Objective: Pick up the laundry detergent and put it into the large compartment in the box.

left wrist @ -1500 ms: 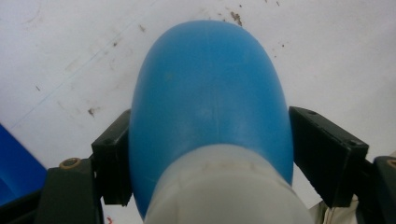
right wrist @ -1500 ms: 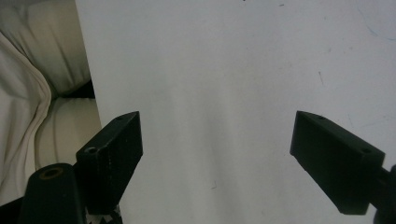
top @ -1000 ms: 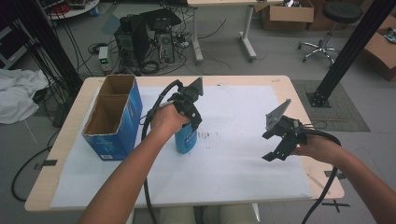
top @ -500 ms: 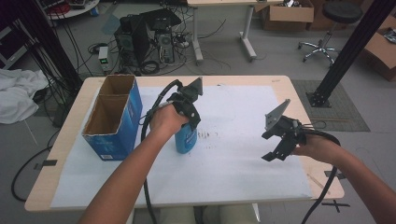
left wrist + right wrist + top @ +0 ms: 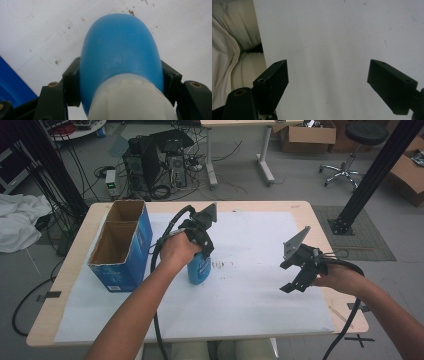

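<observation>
A blue bottle (image 5: 199, 270) with a white cap stands upright on the white paper, left of the table's middle. My left gripper (image 5: 200, 256) comes down on it from above. In the left gripper view the bottle (image 5: 120, 50) sits between the two black pads (image 5: 72, 80), which press on its sides near the white cap (image 5: 130, 100). These jaws have just been closing with the bottle between them. My right gripper (image 5: 296, 276) hovers over the paper at the front right. Its jaws stand wide apart in the right gripper view (image 5: 328, 82), with nothing between them.
An open blue cardboard box (image 5: 117, 247) stands at the table's left, close to the bottle. A white paper sheet (image 5: 260, 295) covers most of the wooden table (image 5: 305, 210). Brown specks (image 5: 222, 265) lie right of the bottle. The person's lap (image 5: 234, 50) shows past the front edge.
</observation>
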### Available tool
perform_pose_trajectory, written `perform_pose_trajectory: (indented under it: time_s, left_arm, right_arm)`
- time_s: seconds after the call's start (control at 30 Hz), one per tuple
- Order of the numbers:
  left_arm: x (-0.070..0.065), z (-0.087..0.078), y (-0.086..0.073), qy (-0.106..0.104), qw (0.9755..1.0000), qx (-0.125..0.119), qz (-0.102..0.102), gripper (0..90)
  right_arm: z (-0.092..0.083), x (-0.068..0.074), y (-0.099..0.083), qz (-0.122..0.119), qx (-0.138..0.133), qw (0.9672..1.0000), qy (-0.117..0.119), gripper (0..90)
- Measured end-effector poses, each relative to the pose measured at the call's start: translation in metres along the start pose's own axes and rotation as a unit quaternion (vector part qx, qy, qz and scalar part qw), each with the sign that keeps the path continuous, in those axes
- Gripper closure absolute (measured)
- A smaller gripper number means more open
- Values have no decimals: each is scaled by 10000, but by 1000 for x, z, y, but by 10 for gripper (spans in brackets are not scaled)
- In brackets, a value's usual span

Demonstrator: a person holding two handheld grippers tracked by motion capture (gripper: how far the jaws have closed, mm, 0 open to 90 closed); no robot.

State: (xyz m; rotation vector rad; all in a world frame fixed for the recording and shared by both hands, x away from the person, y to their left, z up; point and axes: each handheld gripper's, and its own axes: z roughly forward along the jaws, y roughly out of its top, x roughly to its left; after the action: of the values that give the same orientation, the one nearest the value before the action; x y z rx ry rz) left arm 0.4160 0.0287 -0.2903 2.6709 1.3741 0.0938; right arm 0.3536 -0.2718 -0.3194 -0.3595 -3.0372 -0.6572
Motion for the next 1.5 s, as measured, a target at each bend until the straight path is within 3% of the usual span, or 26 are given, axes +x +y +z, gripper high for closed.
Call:
perform_pose_trajectory:
  time_s: [0.27, 0.8, 1.0, 1.17, 1.5]
  left_arm:
    - [-1, 0, -1, 15, 10000, -59, -23, 370]
    - [1, -6, -1, -79, 9999, -63, 118, 378]
    - [2, -27, 1, -167, 9997, -101, 126, 378]
    - [5, -55, 2, -114, 9998, -148, 112, 379]
    - [19, -118, 0, -42, 9994, -324, -112, 379]
  right_arm:
    - [0, 0, 0, 3, 8, 10000, 14, 171]
    - [0, -1, 0, 14, -9, 10000, 17, 171]
    - [0, -1, -1, 16, -1, 10000, 13, 171]
    - [-1, 0, -1, 10, 1, 10000, 15, 171]
    - [-1, 0, 1, -13, 16, 10000, 11, 171]
